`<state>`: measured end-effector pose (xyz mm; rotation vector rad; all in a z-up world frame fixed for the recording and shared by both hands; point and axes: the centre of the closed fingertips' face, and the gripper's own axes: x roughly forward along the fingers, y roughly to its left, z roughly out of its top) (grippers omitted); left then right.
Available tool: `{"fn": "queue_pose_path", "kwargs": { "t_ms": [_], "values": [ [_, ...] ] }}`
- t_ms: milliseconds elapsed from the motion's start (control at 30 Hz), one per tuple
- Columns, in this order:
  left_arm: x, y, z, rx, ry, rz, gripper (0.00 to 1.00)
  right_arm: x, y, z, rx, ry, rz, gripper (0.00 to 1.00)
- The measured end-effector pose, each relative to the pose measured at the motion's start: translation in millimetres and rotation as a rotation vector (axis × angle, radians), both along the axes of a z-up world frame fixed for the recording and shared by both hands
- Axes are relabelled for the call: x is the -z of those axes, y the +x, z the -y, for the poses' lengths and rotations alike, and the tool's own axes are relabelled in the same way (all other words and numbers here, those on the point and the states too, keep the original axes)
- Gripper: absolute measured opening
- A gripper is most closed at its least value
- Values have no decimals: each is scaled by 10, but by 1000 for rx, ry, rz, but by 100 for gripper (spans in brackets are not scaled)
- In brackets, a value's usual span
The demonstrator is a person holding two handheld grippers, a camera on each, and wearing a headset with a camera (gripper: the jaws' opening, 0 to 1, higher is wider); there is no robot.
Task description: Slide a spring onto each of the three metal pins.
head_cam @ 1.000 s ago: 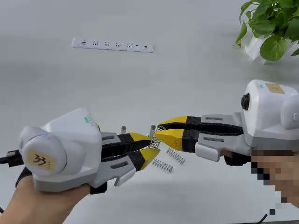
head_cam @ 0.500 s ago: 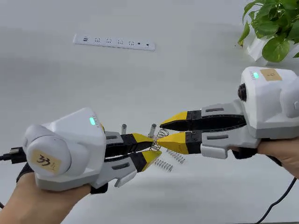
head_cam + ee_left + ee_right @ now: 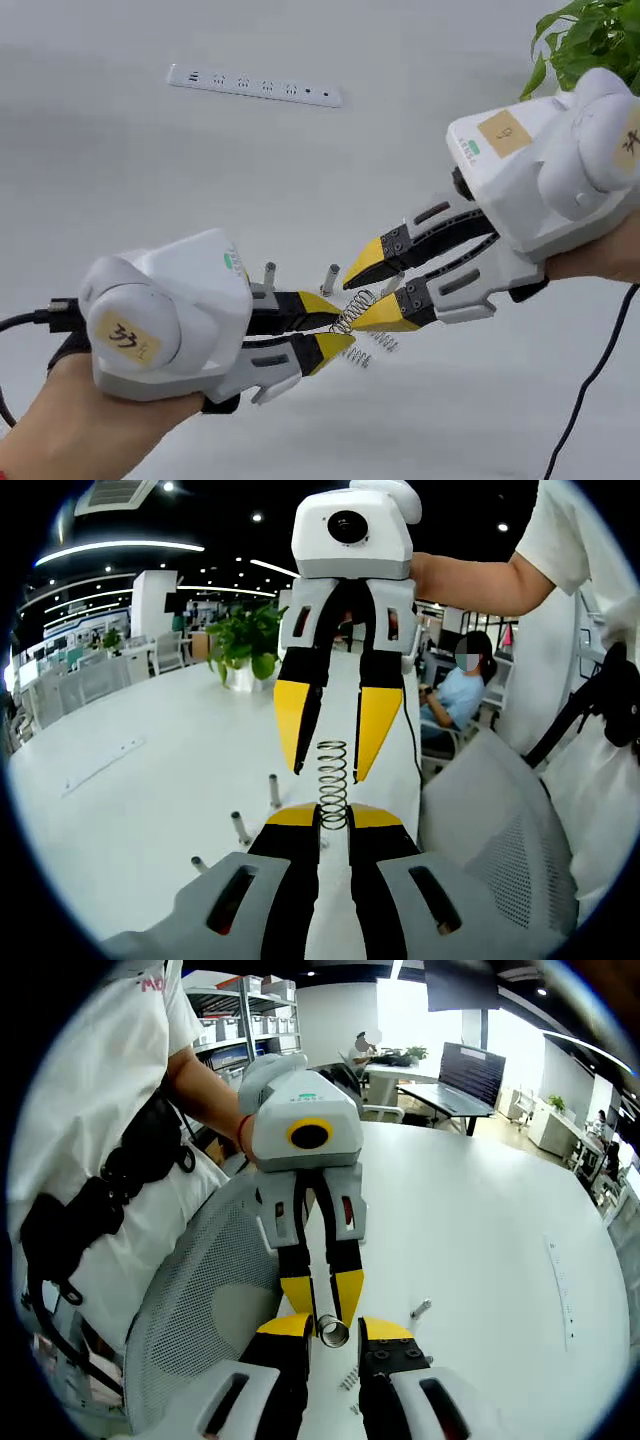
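A small metal spring hangs in the air between the two grippers. My left gripper is shut on its near end. My right gripper faces it from the upper right. Its yellow-tipped jaws stand open on either side of the spring's far end, apart from the coils. Three metal pins stand on the white table behind the tips. Two of them are bare. Two loose springs lie under the tips.
A white power strip lies at the far side of the table, and a potted plant stands at the far right. A black cable trails from the right gripper. A mesh office chair sits by the table edge.
The right gripper's jaws have opened off the spring, and that gripper has risen and tilted downward. The left gripper keeps hold of the spring.
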<state>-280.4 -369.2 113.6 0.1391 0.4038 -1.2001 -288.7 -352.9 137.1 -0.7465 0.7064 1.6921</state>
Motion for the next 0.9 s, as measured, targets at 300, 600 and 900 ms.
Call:
{"fn": "queue_pose_path", "kwargs": {
  "t_ms": [300, 600, 900],
  "values": [
    [-9, -7, 1, 11, 1, 4, 7, 46, 3, 12, -86, -79, 2, 11],
    [-34, -9, 12, 17, -6, 5, 7, 81, -21, 15, -130, -116, 3, 8],
    [-46, -4, 16, 19, -8, 10, 7, 65, -30, 20, -132, -132, 1, 7]
  ]
}}
